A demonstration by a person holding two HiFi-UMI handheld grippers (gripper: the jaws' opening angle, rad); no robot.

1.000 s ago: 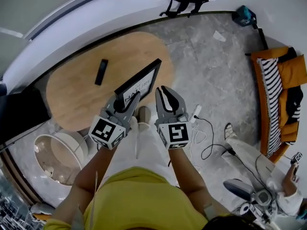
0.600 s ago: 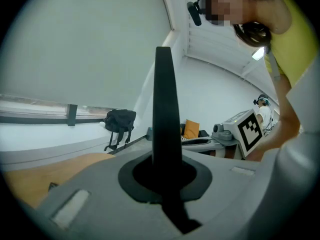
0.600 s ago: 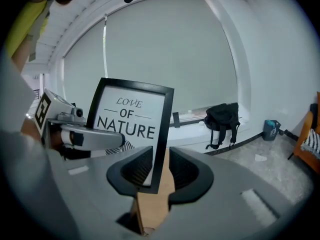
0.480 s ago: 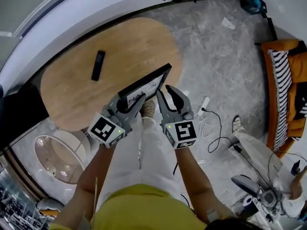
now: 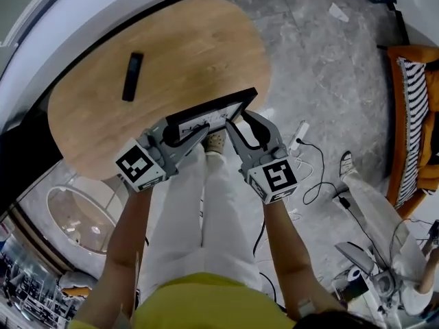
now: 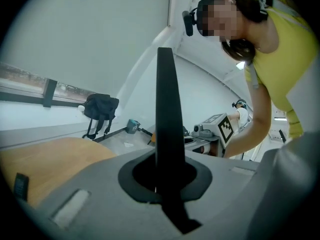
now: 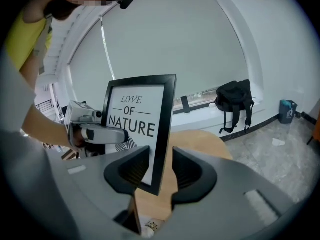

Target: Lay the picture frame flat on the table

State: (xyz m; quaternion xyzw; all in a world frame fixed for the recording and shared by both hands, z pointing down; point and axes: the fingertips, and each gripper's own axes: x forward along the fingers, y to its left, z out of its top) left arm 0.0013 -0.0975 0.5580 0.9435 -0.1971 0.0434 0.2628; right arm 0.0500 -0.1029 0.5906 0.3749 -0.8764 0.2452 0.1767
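Observation:
The black picture frame point(image 5: 209, 114) with its "LOVE OF NATURE" print hangs tilted above the near edge of the wooden table point(image 5: 178, 53). My left gripper point(image 5: 197, 133) is shut on the frame's lower left edge. In the left gripper view the frame point(image 6: 165, 109) shows edge-on, pinched in the left gripper point(image 6: 160, 176). My right gripper point(image 5: 240, 120) straddles the frame's right side. Its jaws are opening. In the right gripper view the frame point(image 7: 137, 116) stands between the right gripper point(image 7: 160, 170) jaws, with a gap on each side.
A black remote point(image 5: 132, 76) lies on the table's far left. A round white stool point(image 5: 79, 214) stands on the floor at the left. A power strip with cables point(image 5: 300, 137), a seated person's leg point(image 5: 370, 208) and an orange sofa point(image 5: 415, 108) are at the right.
The frame has swung round and come lower over the table's near edge in the left gripper. The right gripper's jaws have spread apart from the frame.

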